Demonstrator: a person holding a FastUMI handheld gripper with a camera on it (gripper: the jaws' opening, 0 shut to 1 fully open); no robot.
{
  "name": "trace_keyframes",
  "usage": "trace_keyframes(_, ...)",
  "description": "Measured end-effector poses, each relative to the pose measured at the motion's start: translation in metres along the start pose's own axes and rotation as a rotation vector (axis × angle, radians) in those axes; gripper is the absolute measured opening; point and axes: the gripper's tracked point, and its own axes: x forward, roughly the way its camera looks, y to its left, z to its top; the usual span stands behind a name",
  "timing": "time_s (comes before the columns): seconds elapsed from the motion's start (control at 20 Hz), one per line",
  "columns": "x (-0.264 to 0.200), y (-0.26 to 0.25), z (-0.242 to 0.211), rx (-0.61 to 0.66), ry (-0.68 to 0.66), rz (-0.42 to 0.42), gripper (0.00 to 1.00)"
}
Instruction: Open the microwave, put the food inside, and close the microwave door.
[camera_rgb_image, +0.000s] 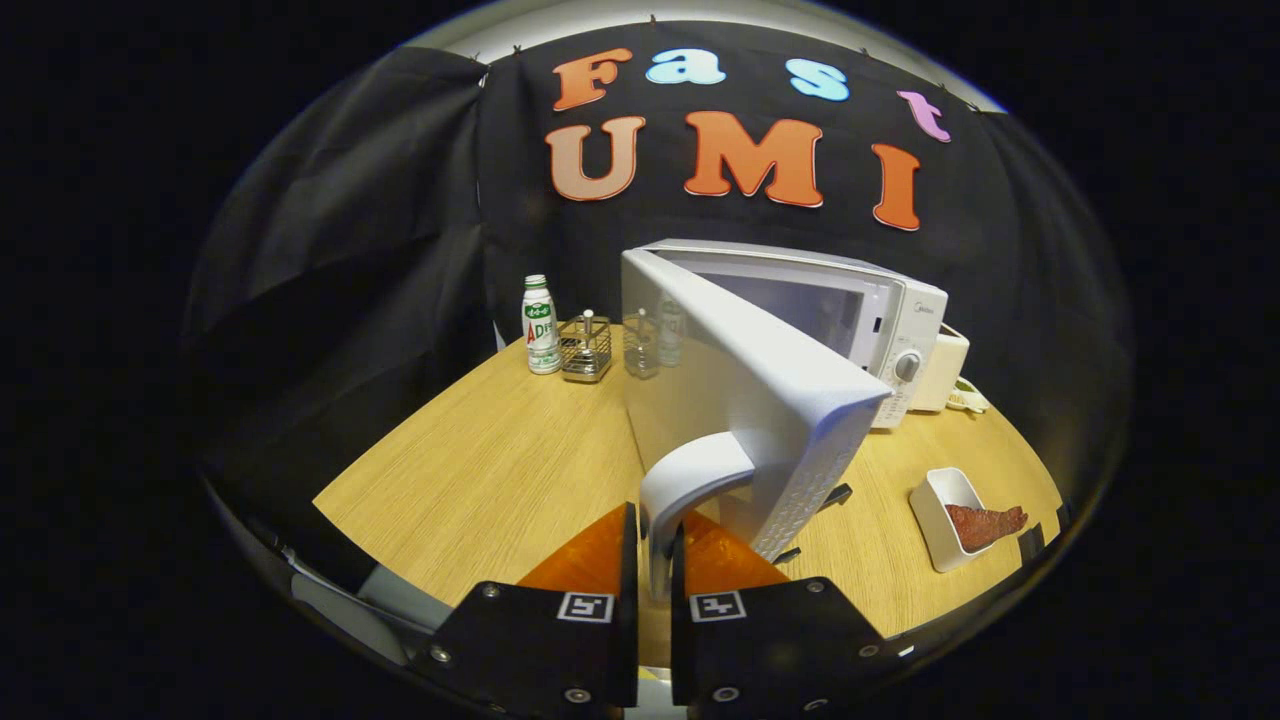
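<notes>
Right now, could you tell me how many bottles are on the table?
2: a white bottle left of the wire holder; a clear bottle seen through the open microwave door. Others may be hidden.

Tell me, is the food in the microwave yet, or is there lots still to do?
Not yet. The microwave door already stands wide open, and the gripper is shut on the door handle. The food lies in its white dish on the table, beside the microwave. Left to do: let go, put the food inside, then close the door.
</notes>
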Motion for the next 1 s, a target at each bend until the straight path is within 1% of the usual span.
trace_keyframes(0.1,-0.005,0.011,-0.001,-0.013,0.01,0.003,0.17)
trace_keyframes(0.2,-0.011,0.028,-0.002,-0.012,0.022,0.026,0.28)
trace_keyframes(0.25,-0.015,0.035,-0.003,-0.017,0.025,0.036,0.35)
trace_keyframes(0.3,-0.02,0.044,-0.001,-0.014,0.022,0.058,0.37)
trace_keyframes(0.4,-0.035,0.068,0.0,-0.004,0.017,0.131,0.45)
trace_keyframes(0.45,-0.043,0.08,0.0,-0.008,0.017,0.177,0.51)
trace_keyframes(0.55,-0.061,0.099,0.003,-0.024,0.007,0.254,0.55)
trace_keyframes(0.6,-0.068,0.103,0.006,-0.03,-0.004,0.279,0.58)
trace_keyframes(0.65,-0.074,0.102,0.01,-0.035,-0.022,0.291,0.68)
trace_keyframes(0.7,-0.08,0.1,0.013,-0.04,-0.037,0.296,0.74)
trace_keyframes(0.75,-0.086,0.097,0.016,-0.04,-0.048,0.299,0.83)
trace_keyframes(0.8,-0.091,0.092,0.02,-0.031,-0.056,0.302,0.86)
trace_keyframes(0.85,-0.094,0.084,0.023,-0.019,-0.06,0.303,0.93)
trace_keyframes(0.9,-0.097,0.073,0.028,-0.01,-0.064,0.291,0.97)
trace_keyframes(1.0,-0.099,0.045,0.036,0.007,-0.081,0.257,0.98)
